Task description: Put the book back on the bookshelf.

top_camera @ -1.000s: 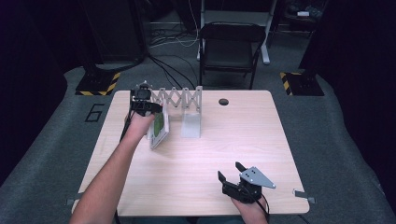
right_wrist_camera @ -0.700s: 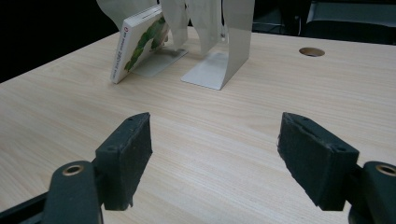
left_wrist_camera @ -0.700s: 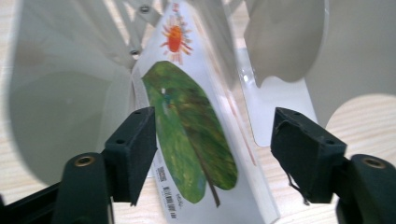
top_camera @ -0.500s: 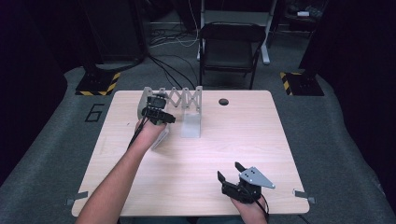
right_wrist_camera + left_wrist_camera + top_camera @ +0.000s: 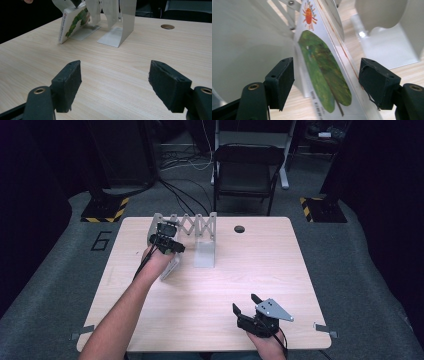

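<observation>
At table's far left: picture book [image 5: 322, 72], tilted against expandable bookend rack [image 5: 192, 227]; our L gripper [image 5: 167, 242] jaws just opened, spread either side of book, pads clear; R gripper [image 5: 252, 312] spread, idle near front edge. Step, we judge: release after racking; next: back L out w/o tipping book.

The left tongs [image 5: 173, 251] and right tongs [image 5: 246, 306] are built in black, each jaw tipped with a blocky dark pad and pinned by a brass-ringed screw. A grey three-cornered plate is carried on the right tongs. A black cable is trailed along the bare, sleeveless left forearm.
</observation>
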Demonstrator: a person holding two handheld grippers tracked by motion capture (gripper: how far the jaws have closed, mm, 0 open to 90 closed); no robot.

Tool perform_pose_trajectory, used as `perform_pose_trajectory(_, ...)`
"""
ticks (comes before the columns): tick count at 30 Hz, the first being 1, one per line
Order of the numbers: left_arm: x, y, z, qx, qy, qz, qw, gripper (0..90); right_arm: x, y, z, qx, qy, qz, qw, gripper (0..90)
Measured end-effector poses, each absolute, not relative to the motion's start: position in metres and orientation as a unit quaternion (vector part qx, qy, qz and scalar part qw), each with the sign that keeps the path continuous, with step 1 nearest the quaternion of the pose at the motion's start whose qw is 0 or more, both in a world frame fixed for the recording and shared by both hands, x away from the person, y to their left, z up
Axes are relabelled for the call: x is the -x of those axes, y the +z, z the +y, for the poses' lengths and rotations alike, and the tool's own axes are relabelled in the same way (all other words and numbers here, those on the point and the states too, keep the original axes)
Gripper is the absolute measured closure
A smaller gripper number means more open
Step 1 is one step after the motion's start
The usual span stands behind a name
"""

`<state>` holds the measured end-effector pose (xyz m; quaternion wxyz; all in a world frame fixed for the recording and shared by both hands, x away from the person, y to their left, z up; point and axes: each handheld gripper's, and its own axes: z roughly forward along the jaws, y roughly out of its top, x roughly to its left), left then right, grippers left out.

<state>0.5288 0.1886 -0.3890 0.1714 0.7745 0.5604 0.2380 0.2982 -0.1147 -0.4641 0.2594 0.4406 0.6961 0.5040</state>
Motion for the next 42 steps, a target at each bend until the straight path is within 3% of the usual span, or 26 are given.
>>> perform_pose_trajectory(4,-0.528,-0.392,0.183,-0.778,0.223,0.558,0.183,27.1,-0.299,-0.464,-0.115,-0.439,0.505,0.696,0.259,26.0)
perform_pose_trajectory(12,-0.527,-0.403,0.170,-0.796,0.262,0.530,0.132,27.2,-0.298,-0.464,-0.116,-0.439,0.505,0.697,0.256,26.2)
perform_pose_trajectory(31,-0.529,-0.383,0.203,-0.774,0.280,0.553,0.132,28.0,-0.300,-0.466,-0.116,-0.445,0.502,0.698,0.250,26.6)
perform_pose_trajectory(41,-0.524,-0.378,0.215,-0.778,0.321,0.524,0.126,31.5,-0.301,-0.468,-0.115,-0.446,0.501,0.701,0.244,26.7)
perform_pose_trajectory(42,-0.524,-0.379,0.215,-0.777,0.298,0.536,0.141,30.1,-0.301,-0.468,-0.115,-0.447,0.500,0.700,0.245,26.7)
